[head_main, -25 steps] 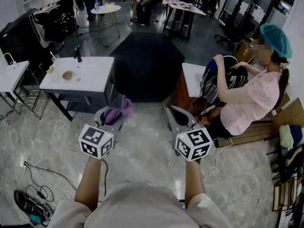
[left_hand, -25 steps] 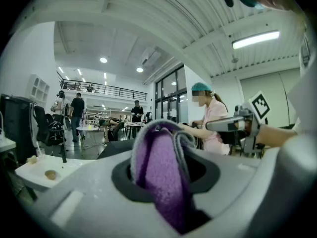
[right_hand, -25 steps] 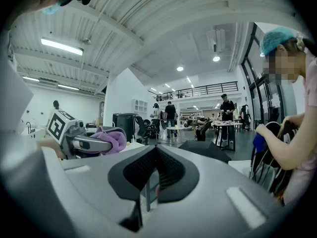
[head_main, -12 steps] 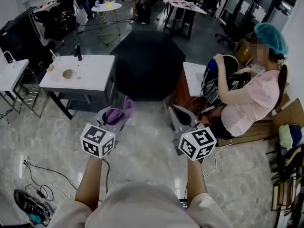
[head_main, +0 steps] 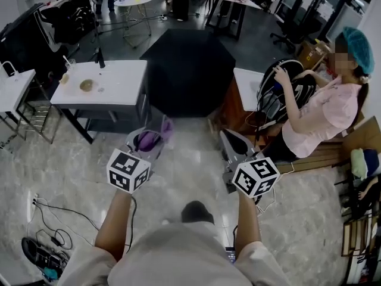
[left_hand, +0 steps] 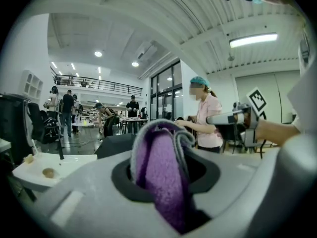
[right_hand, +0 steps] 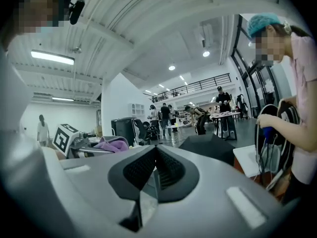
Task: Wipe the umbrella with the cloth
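The open black umbrella stands on the floor ahead of me, between two white tables; its canopy also shows in the left gripper view and the right gripper view. My left gripper is shut on a folded purple cloth, which fills the jaws in its own view. My right gripper is shut with nothing in it, its ribbed pads pressed together. Both grippers hang over the floor, short of the umbrella.
A white table with a small bowl stands at the left, another white table at the right. A seated person in a pink top handles a black backpack. Cables lie on the floor. Tables and people fill the background.
Both grippers have drifted slightly forward and right in the head view, toward the umbrella. The cloth stays held in the left gripper.
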`<action>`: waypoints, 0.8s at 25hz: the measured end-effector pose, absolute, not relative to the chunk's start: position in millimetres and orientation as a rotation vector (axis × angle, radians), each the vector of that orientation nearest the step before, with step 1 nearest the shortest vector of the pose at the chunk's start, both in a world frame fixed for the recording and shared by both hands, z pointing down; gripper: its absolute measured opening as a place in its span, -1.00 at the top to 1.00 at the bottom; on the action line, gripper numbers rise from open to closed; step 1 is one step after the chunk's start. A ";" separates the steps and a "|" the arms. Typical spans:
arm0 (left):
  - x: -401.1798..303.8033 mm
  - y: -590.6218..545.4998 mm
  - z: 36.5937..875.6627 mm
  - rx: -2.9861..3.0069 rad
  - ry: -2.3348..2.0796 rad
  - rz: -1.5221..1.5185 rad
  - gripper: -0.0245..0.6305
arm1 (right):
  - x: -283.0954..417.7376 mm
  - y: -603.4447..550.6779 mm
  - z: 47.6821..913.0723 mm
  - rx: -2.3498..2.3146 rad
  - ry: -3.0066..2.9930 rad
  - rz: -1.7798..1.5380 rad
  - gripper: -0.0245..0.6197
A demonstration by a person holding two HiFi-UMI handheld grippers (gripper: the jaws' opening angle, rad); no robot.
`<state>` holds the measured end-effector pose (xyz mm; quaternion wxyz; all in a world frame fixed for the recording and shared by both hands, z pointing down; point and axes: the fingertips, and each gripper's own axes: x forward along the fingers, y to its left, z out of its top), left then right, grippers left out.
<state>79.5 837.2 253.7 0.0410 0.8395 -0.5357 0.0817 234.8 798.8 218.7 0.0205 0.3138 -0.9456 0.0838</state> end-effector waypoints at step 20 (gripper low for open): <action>41.9 614.7 257.6 2.543 -1.692 0.287 0.54 | 183.2 573.0 232.0 0.911 -2.899 0.141 0.90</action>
